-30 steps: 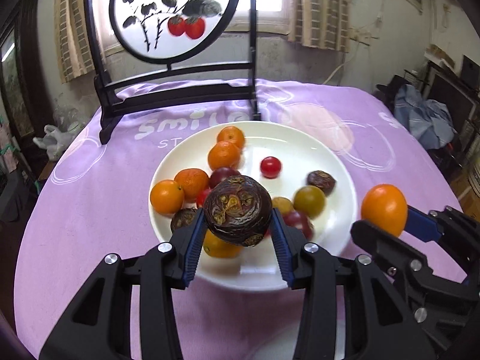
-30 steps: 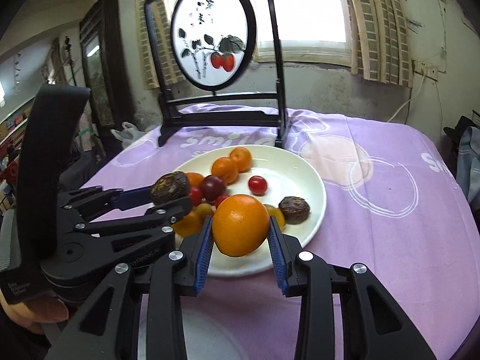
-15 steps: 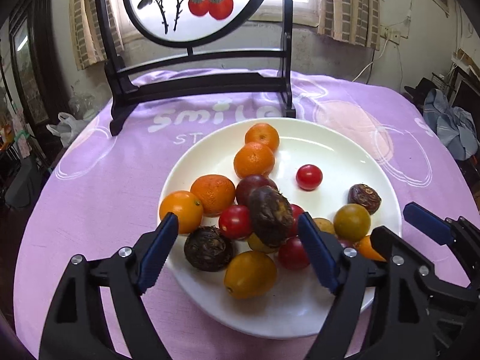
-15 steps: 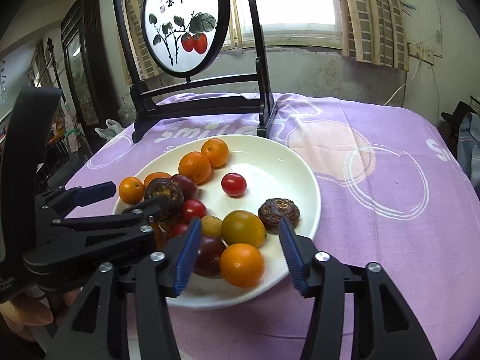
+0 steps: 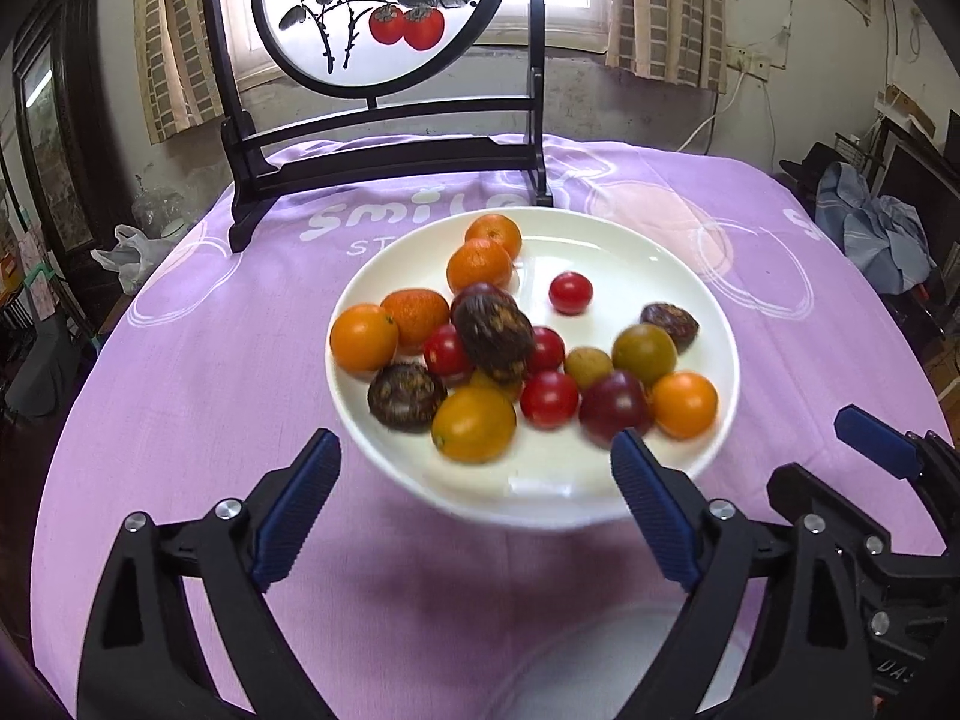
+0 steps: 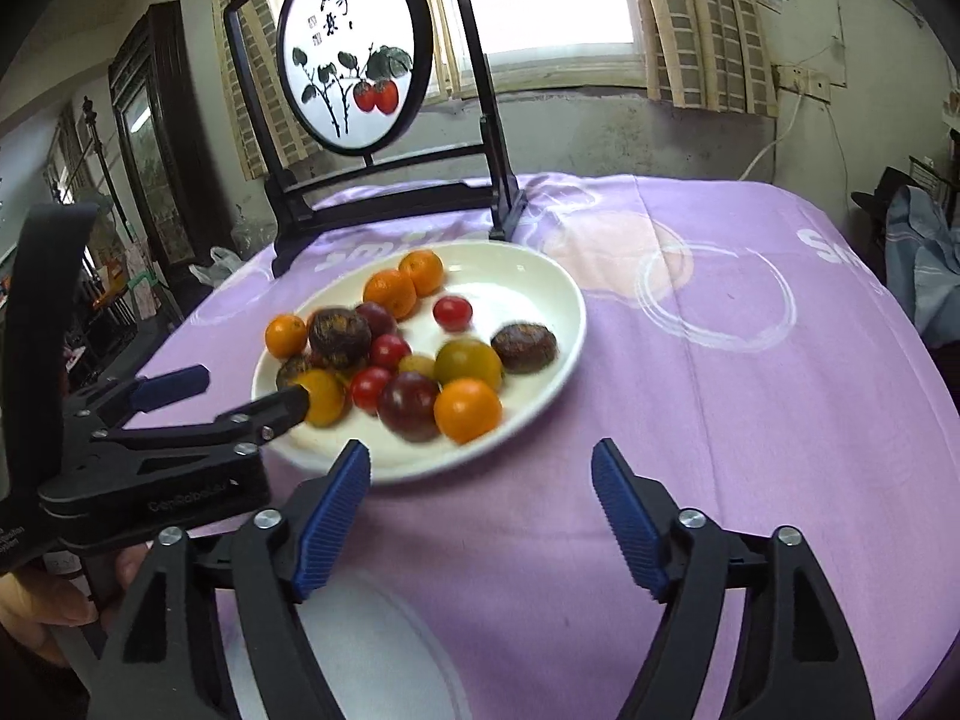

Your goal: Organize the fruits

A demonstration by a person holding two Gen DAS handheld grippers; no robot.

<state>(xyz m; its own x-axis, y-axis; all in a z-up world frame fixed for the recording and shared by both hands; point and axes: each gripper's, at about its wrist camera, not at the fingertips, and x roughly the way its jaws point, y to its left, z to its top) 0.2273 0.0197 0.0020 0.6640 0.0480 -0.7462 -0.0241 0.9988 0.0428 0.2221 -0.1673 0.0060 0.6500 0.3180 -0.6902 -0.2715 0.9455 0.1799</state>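
A white plate on the purple cloth holds several fruits: oranges, red cherry tomatoes, dark plums and wrinkled brown passion fruits. One passion fruit lies on top of the pile, and an orange rests near the plate's front right rim. My left gripper hovers before the plate's near edge, its jaws opening and gripping nothing. In the right wrist view my right gripper sits just short of the plate, jaws also opening, with only cloth between them. The orange lies beyond its fingers. The left gripper reaches in from the left.
A round painted screen on a black stand rises behind the plate. The purple cloth covers the whole table. A pale round object shows at the bottom edge under the grippers. Clothes are heaped off the table's right side.
Both grippers opened wide. The left let go of the passion fruit and the right let go of the orange; both fruits now lie on the plate. The grippers have drawn back.
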